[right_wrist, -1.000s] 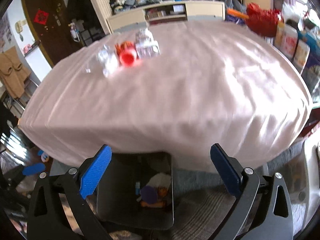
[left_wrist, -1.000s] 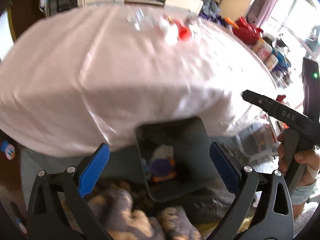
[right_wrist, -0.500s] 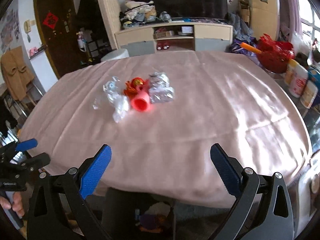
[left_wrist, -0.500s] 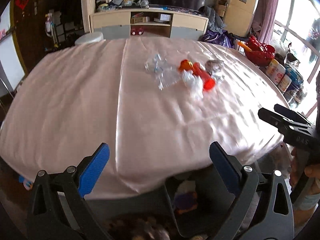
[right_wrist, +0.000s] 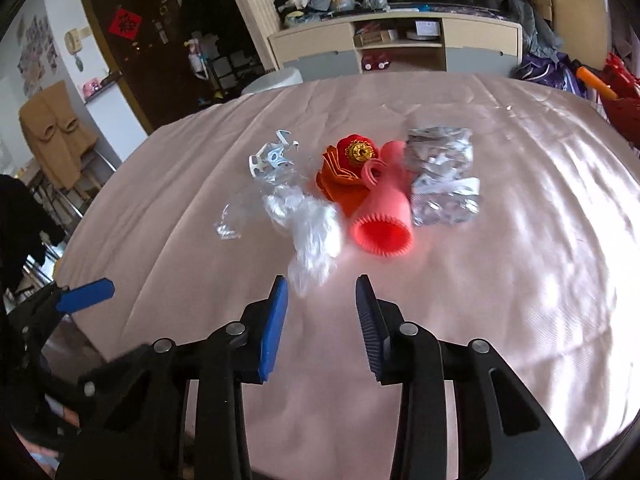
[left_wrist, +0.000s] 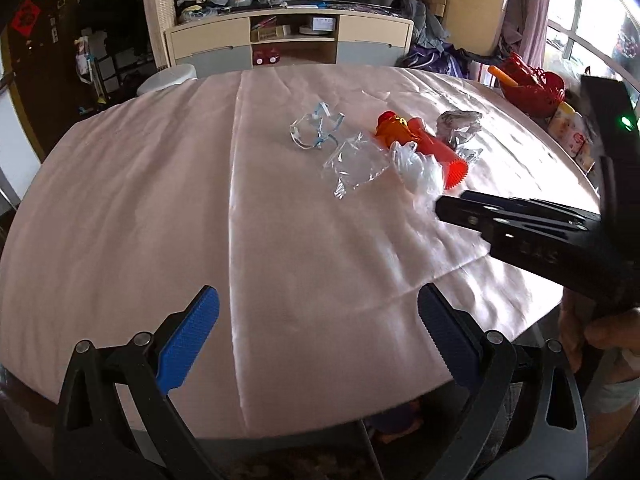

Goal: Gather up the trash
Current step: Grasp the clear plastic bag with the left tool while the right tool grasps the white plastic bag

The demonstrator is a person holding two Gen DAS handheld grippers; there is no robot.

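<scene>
A heap of trash lies on the pink tablecloth [right_wrist: 500,280]: a white plastic bag [right_wrist: 316,228], a pink ribbed cup [right_wrist: 384,216] on its side, a red paper flower [right_wrist: 348,168], a crumpled foil wrapper [right_wrist: 440,176] and clear plastic rings [right_wrist: 272,158]. My right gripper [right_wrist: 322,292] hovers just short of the bag, its jaws closing with nothing between them. From the left wrist view the same bag [left_wrist: 418,168] and cup [left_wrist: 440,152] sit mid-table, the right gripper [left_wrist: 444,206] beside them. My left gripper [left_wrist: 318,316] stands open over the table's near edge.
Under the near table edge a bit of the dark bin [left_wrist: 404,452] shows. A red basket [left_wrist: 532,84] and jars [left_wrist: 568,128] stand beyond the table's right side. A cabinet [left_wrist: 288,40] and white stool [left_wrist: 166,80] are behind. A hand [left_wrist: 600,340] holds the right gripper.
Both grippers have come up from the bin and forward over the table. The right gripper's jaws have narrowed from wide open, and the trash heap is now close before it.
</scene>
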